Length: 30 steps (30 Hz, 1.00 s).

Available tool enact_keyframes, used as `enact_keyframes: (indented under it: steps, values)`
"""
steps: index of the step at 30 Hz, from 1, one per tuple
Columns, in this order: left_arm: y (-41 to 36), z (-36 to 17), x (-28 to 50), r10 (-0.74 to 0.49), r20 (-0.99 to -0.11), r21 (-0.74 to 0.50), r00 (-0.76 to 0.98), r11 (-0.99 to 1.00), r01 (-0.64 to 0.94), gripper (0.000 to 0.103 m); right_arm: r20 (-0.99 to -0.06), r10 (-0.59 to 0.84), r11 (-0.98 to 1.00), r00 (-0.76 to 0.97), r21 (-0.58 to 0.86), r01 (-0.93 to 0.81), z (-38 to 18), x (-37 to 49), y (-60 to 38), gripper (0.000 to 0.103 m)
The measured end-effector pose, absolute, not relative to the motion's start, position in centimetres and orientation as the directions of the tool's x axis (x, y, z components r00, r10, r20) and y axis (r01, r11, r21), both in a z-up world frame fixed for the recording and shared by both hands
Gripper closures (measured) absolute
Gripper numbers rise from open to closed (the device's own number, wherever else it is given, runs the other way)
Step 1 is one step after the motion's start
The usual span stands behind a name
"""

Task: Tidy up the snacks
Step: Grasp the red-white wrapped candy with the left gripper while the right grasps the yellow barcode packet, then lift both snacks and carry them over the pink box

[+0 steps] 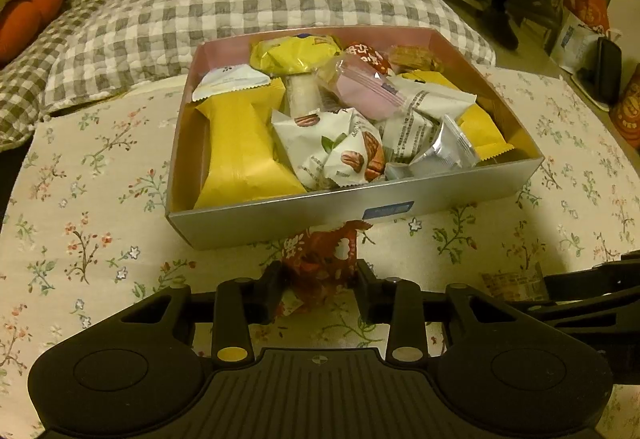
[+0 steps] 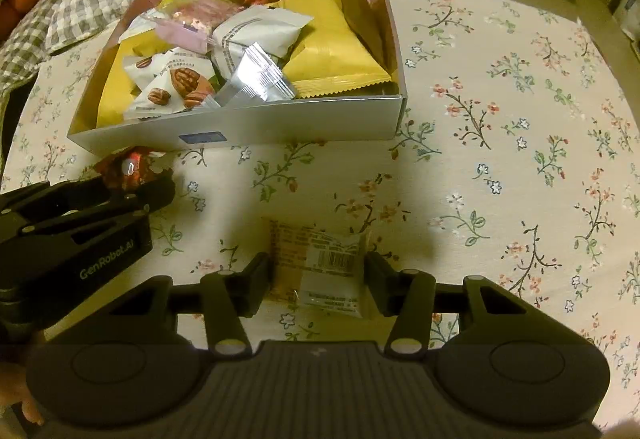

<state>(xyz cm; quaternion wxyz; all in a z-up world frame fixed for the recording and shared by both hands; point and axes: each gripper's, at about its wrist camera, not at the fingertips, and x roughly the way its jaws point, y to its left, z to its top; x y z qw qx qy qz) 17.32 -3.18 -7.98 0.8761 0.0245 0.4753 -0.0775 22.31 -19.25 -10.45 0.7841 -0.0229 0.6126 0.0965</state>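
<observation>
My left gripper (image 1: 318,281) jaws clamp the red snack (image 1: 320,263) for the box (image 1: 280,217), while my right gripper (image 2: 318,279) jaws straddle the barcoded packet (image 2: 320,259) (not visibly pinched yet) on the surface (image 2: 500,159).

Left gripper (image 1: 318,275) clamped, right gripper (image 2: 318,271) part-open, both angled down.

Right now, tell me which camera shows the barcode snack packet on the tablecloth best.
The right wrist view. There the barcode packet lies whole between the right gripper fingers, label and barcode facing up. The left wrist view catches only a sliver of it at the lower right, partly hidden behind the right gripper's dark finger, print unreadable.
</observation>
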Motion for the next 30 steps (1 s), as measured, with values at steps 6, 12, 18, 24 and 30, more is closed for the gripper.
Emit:
enact_keyframes:
  steps: [6, 12, 18, 24, 30]
  values:
    - [-3.4, -7.9, 17.2, -0.106, -0.835, -0.018, 0.540, 0.986, 0.167, 0.074, -0.961, 0.137, 0.980, 0.241, 0.095, -0.176, -10.1, 22.4, -19.3, 0.056]
    - [-2.9, -7.7, 17.4, -0.111, -0.834, -0.029, 0.540, 0.987, 0.157, 0.076, -0.958, 0.146, 0.980, 0.248, 0.105, -0.171, -9.6, 22.2, -19.6, 0.056]
    - [-2.9, -7.4, 17.2, -0.107, -0.830, -0.020, 0.548, 0.987, 0.162, 0.077, -0.956, 0.153, 0.978, 0.249, 0.111, -0.174, -9.5, 22.1, -19.8, 0.056]
    - [-2.7, -6.9, 17.2, -0.119, -0.834, -0.039, 0.539, 0.987, 0.158, 0.077, -0.954, 0.162, 0.977, 0.251, 0.119, -0.179, -9.2, 22.0, -19.7, 0.056]
    - [-1.6, -6.3, 17.1, -0.182, -0.831, -0.134, 0.526, 0.983, 0.128, 0.077, -0.950, 0.167, 0.976, 0.262, 0.122, -0.179, -8.9, 22.0, -19.8, 0.056]
